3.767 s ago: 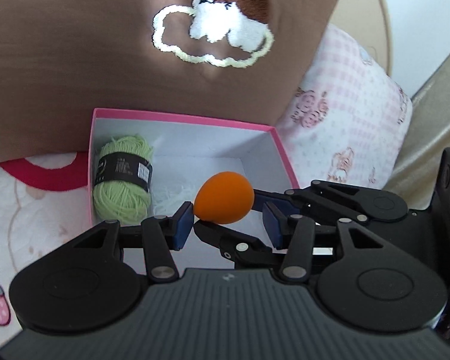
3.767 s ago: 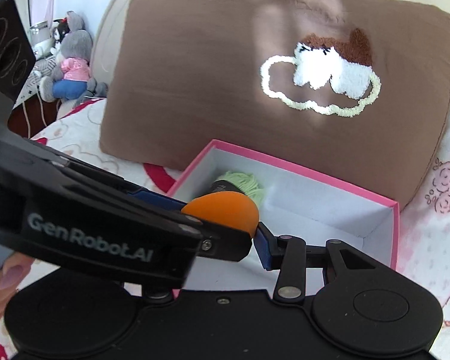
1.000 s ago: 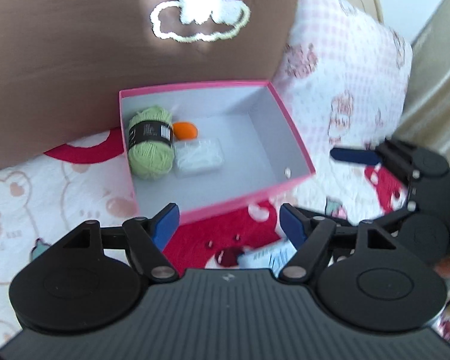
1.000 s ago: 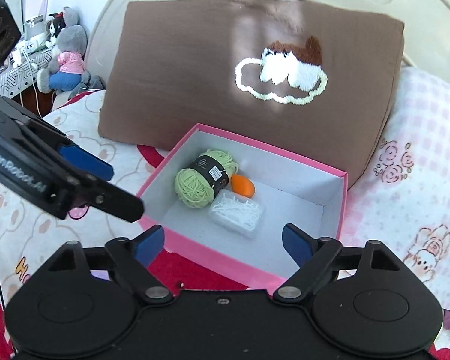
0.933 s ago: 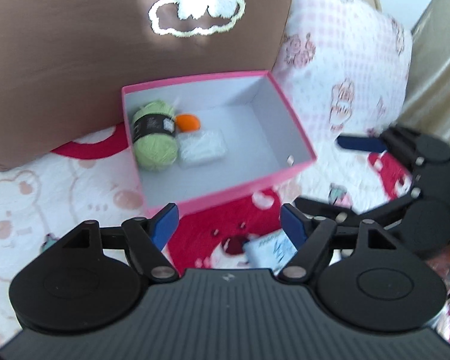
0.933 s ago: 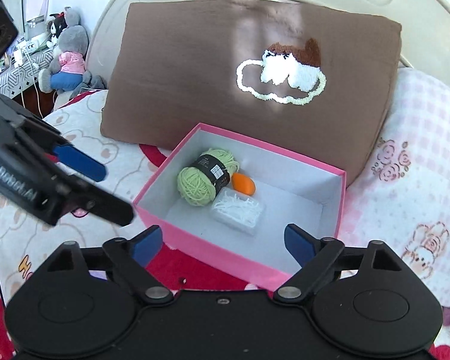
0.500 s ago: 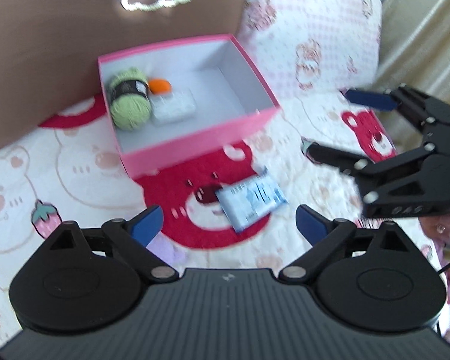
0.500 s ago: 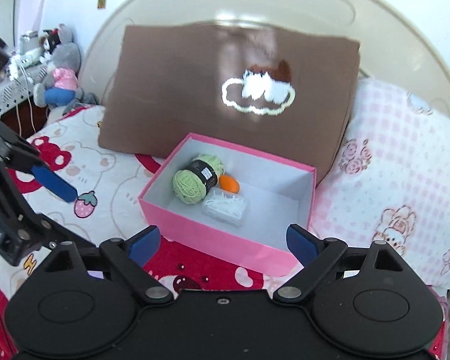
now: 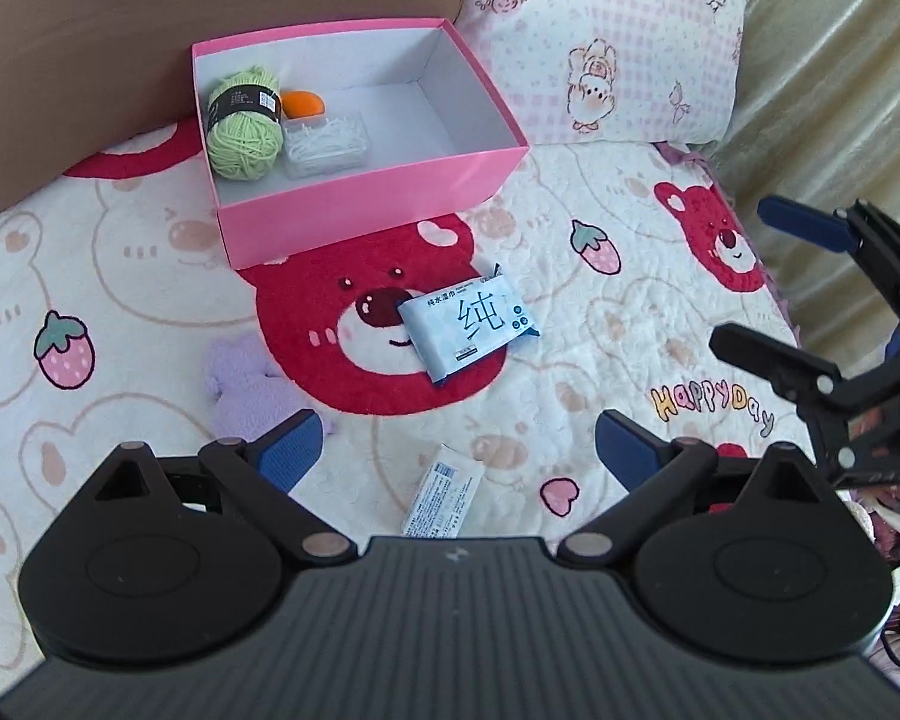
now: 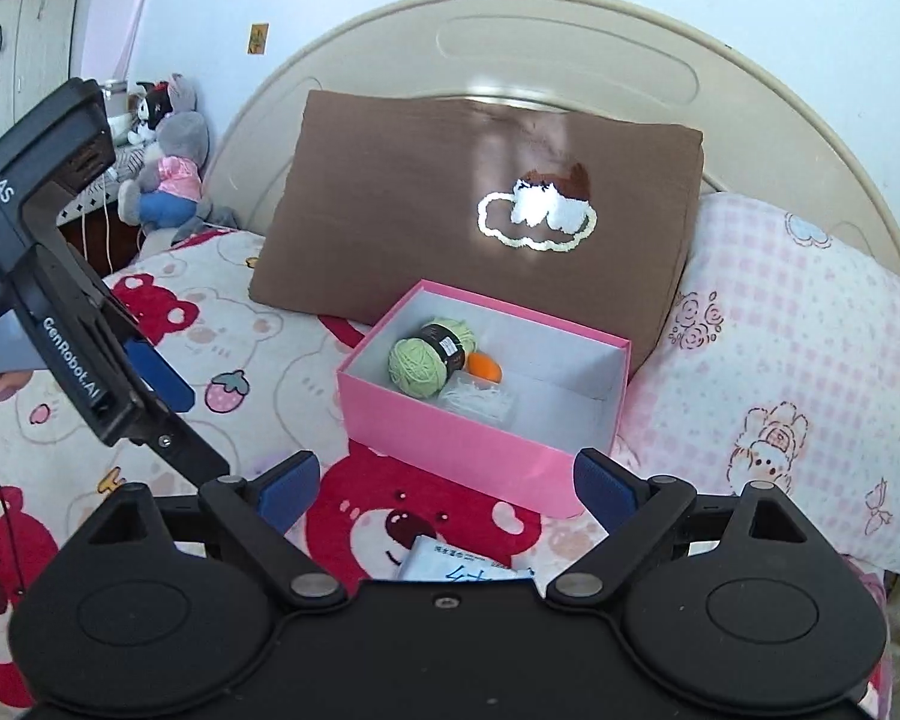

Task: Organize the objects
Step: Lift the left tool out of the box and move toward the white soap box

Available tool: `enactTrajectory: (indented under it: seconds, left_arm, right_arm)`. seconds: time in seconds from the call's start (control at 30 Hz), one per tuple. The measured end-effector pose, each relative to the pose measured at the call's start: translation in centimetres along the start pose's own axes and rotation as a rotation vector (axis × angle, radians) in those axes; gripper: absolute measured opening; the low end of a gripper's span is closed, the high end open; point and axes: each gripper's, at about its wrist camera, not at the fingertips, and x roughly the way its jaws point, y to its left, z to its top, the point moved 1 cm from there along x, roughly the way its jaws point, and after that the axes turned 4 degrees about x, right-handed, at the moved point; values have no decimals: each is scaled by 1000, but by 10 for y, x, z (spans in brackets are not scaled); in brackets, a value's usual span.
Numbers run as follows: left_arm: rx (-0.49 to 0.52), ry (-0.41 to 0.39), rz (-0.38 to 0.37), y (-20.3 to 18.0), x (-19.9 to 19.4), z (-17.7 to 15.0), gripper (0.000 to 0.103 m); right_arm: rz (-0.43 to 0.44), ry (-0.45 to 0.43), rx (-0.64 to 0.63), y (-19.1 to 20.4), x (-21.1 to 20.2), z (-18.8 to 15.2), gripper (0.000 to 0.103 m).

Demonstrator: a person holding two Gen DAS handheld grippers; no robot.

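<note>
The pink box (image 9: pixel 378 204) sat on the bear-print bedspread (image 9: pixel 600 324) before a brown pillow (image 10: pixel 450 210), holding green yarn (image 9: pixel 243 126), an orange egg-shaped object (image 9: pixel 303 103) and a clear case (image 9: pixel 327 143). A wipes packet (image 9: pixel 468 321), a purple plush (image 9: pixel 246 384) and a small sachet (image 9: pixel 444 498) lay loose nearby. The left gripper (image 9: pixel 450 441), jaws just widened, and right gripper (image 10: pixel 447 480) stood wide, empty.

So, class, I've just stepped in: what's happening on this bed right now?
A person is tidying small things into a pink box with two handheld grippers. Green yarn, an orange sponge and a clear case are already inside. The left gripper and right gripper are both open and empty. A wipes pack, a purple plush and a small packet lie outside.
</note>
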Motion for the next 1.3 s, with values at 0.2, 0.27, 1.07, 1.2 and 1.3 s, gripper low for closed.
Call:
enactTrajectory:
  seconds: [0.2, 0.27, 1.07, 1.2, 1.3]
  left_arm:
    - [44, -19, 104, -10, -5, -16, 98]
    - [30, 1, 101, -11, -5, -22, 97]
    - [14, 79, 55, -16, 47, -69, 94]
    - [-3, 79, 55, -11, 54, -72, 94]
    - [-12, 54, 53, -9, 56, -74, 94]
  right_arm:
    - [126, 50, 39, 12, -17, -19, 94]
    - [142, 68, 31, 19, -20, -28, 94]
    - [170, 98, -28, 56, 14, -114, 94]
    - [169, 79, -75, 63, 17, -118, 94]
    - [140, 98, -69, 64, 29, -117, 94]
